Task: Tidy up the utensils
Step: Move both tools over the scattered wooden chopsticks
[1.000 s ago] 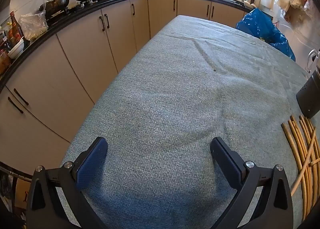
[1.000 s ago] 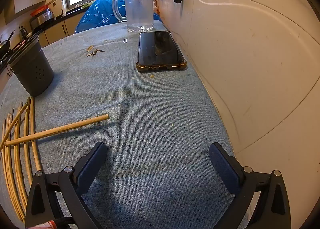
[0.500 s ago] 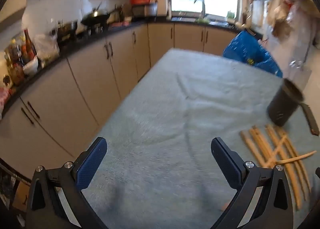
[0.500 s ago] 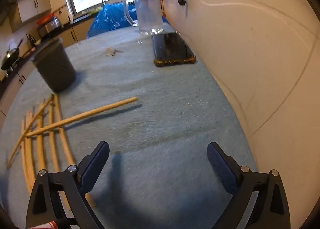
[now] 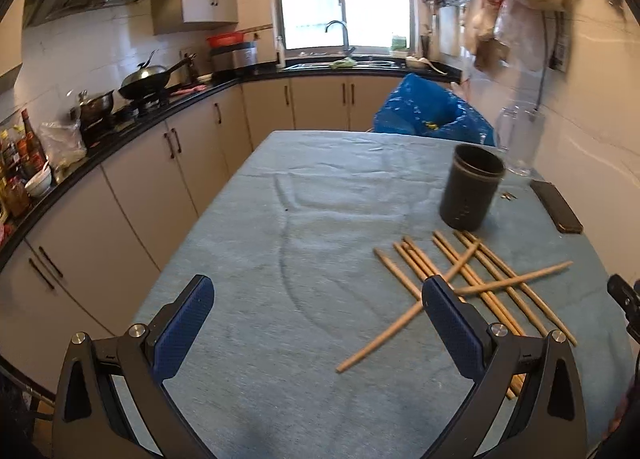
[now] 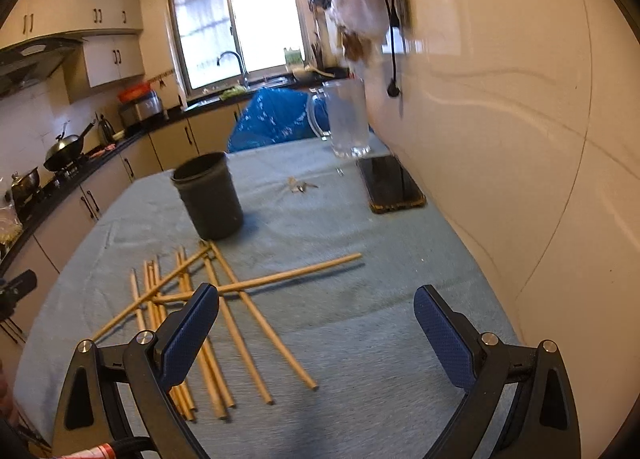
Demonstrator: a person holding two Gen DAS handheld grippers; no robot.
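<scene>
Both claws, left [image 5: 318, 323] and right [image 6: 316, 325], wide open, empty; chopsticks [image 6: 224, 299] lie crossed, so grabbing one may drag others or tip cup [image 6: 208, 201].

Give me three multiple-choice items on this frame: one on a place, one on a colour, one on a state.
1. Where do the chopsticks lie?
A. inside the holder
B. on the cloth in front of the holder
C. on the phone

2. What colour is the utensil holder?
A. dark grey
B. white
C. red

3. How are the jaws of the left gripper and right gripper?
A. both open, empty
B. both shut
C. right one clamps a chopstick

Key: 1 B, they are scattered on the tablecloth; 2 A, dark body; 3 A, wide gaps, nothing between.
</scene>
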